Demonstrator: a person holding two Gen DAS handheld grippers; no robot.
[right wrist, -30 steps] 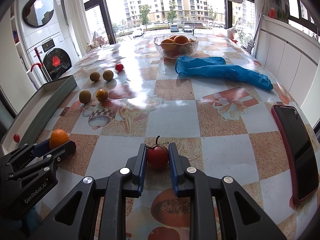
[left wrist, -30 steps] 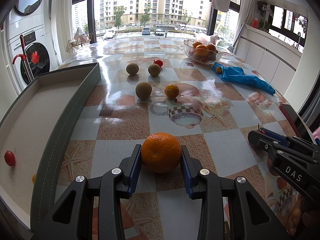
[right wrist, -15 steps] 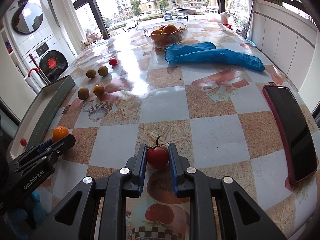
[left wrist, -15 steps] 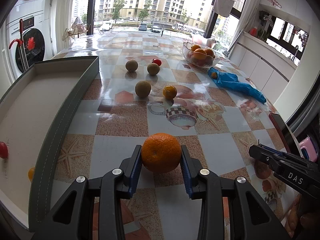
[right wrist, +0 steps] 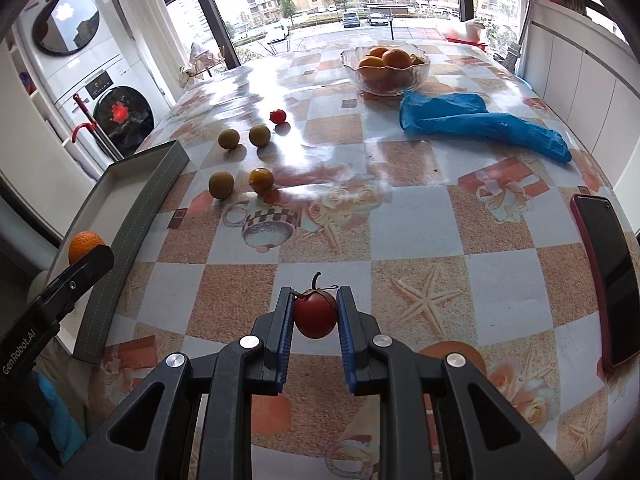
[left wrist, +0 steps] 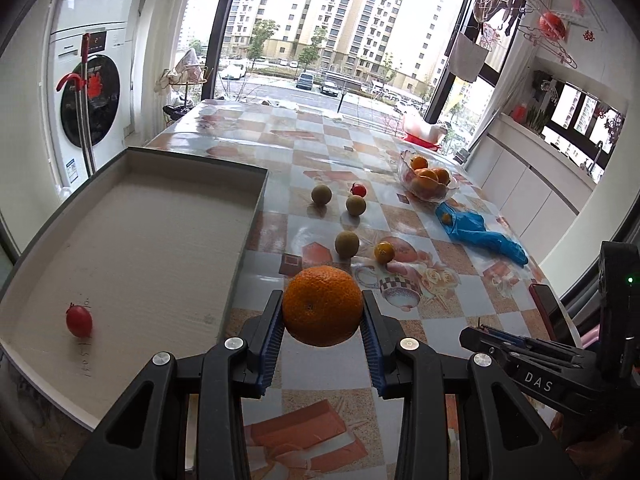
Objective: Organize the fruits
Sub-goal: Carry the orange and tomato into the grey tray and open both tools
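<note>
1. The left hand-held gripper [left wrist: 322, 334] is clamped on an orange [left wrist: 322, 306], its blue pads pressed to both sides, and holds it in the air just right of the tray [left wrist: 140, 232], near the tray's right wall.
2. The right hand-held gripper [right wrist: 314, 330] is nearly shut on a small red tomato [right wrist: 315, 314] with a curled stem, held above the worktop [right wrist: 400, 216].
3. The orange is round and gripped only at its widest part. A jolt or any loosening could let it roll out forward, likely onto the worktop.
4. It has to clear the tray's wall. Carried too low, it could knock the rim and shift the tray.
5. Set down carelessly, it may roll into the red tomato [left wrist: 79, 320] already lying in the tray.
6. The held tomato is soft, so a harder squeeze could bruise or split it.
7. Both grippers are near each other by the tray and could collide if moved in together.
8. The worktop has a glossy checked cover printed with starfish and cups, so loose fruit would roll easily. Four small round fruits and another red tomato [right wrist: 278, 116] sit further out.
9. A glass bowl [right wrist: 385, 68] of oranges, a blue glove [right wrist: 480, 124] and a phone [right wrist: 604, 280] also lie there.
10. Stacked washing machines stand to the left. Big windows show apartment blocks.
</note>
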